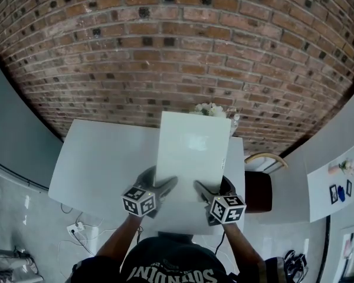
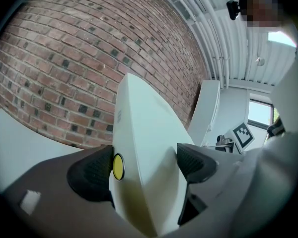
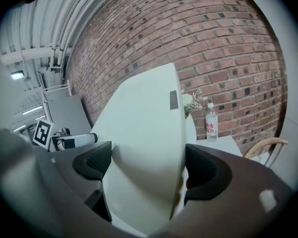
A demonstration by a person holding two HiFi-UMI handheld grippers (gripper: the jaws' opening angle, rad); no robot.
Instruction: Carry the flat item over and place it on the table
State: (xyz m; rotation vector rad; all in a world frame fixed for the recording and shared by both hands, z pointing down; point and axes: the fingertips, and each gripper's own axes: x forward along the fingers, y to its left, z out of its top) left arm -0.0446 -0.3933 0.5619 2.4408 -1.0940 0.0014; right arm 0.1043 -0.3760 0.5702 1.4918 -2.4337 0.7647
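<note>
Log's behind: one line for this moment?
left tongs: shut on white board | right tongs: shut on white board | white board: tilted over table

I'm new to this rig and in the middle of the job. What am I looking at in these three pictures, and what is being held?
There is no robot arm here: a person holds a two-jaw gripper in each hand. The head view comes from a camera on the person's head, looking down. In it, the left gripper is at the left and the right gripper at the right. The two gripper views come from cameras riding on each gripper, looking along its jaws. Both grippers are shut on the near edge of the white flat item, held over the white table. Flowers and a bottle stand at the table's far edge.
</note>
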